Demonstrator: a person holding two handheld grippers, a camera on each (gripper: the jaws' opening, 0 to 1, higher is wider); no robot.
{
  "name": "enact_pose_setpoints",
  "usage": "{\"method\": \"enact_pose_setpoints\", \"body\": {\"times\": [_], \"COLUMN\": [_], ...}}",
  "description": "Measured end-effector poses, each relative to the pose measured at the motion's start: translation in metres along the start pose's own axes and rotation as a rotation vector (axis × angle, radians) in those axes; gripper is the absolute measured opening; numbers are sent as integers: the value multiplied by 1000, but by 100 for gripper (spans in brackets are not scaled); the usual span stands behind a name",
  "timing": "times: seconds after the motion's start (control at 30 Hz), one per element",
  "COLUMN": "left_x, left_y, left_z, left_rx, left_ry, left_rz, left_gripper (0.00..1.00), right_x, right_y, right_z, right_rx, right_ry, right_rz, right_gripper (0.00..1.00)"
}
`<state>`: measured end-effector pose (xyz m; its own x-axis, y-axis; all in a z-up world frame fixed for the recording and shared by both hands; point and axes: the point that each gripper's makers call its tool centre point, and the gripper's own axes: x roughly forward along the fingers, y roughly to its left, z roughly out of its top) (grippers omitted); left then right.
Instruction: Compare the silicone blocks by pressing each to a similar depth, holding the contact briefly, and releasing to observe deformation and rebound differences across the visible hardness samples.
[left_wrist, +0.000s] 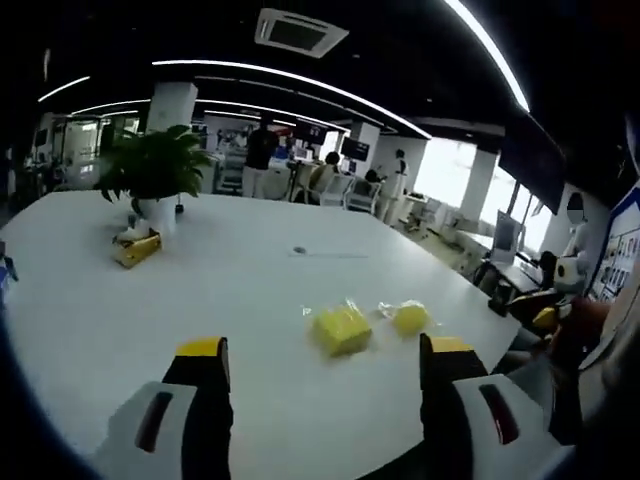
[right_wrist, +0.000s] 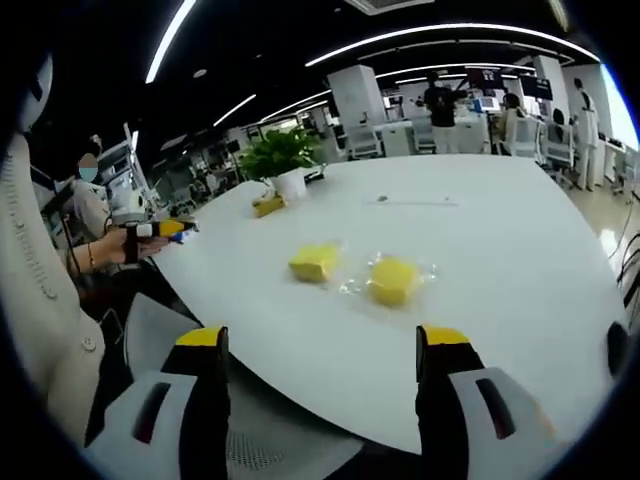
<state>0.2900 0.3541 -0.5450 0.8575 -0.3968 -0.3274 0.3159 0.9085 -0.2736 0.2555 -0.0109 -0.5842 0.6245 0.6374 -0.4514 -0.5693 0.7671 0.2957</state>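
Left tongs (left_wrist: 325, 360) stand wide, nothing btw the jaws, hovering over the near part of the white bench (left_wrist: 230, 280). Right tongs (right_wrist: 322, 355) also wide and empty, at the bench edge, w/ a grey chair seat (right_wrist: 250, 440) under them. The two yellow silicone blocks lie on the bench in clear wrapping, near each other but apart: in the left gripper view the square block (left_wrist: 342, 329) is just ahead, btw the jaws, and the rounder block (left_wrist: 410, 319) is a bit to the right of it; in the right gripper view the square block (right_wrist: 314, 262) is on the left and the rounder block (right_wrist: 392, 280) on the right. Nothing stands btw the tongs and the blocks. Farther on the bench: a potted plant (left_wrist: 152, 170) in a white pot, w/ a small yellow pack (left_wrist: 137, 249) lying just beside it, and a small dark spot (left_wrist: 299, 250) near the bench middle. In the right gripper view a hand (right_wrist: 112, 245) at the left edge holds the other tool, well apart from the blocks. Behind the bench are people (left_wrist: 262, 150), desks and monitors, all far, and long ceiling lights (left_wrist: 300, 85) above.
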Motion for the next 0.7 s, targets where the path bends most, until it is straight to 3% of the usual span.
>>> {"method": "enact_pose_setpoints", "body": {"times": [0.13, 0.37, 0.7], "left_x": [-6, -12, -12], "left_y": [-5, -19, -23], "left_z": [-2, -20, -22], "left_rx": [6, 62, 70], "left_ry": [-19, 32, 60], "left_rz": [6, -23, -37], "left_gripper": [80, 83, 83], "right_x": [-2, -4, -1], "right_y": [-9, -14, -11], "right_z": [1, 3, 3], "right_rx": [31, 78, 84], "right_ry": [-46, -83, -81], "right_rz": [-40, -62, -49], "right_gripper": [70, 71, 70]}}
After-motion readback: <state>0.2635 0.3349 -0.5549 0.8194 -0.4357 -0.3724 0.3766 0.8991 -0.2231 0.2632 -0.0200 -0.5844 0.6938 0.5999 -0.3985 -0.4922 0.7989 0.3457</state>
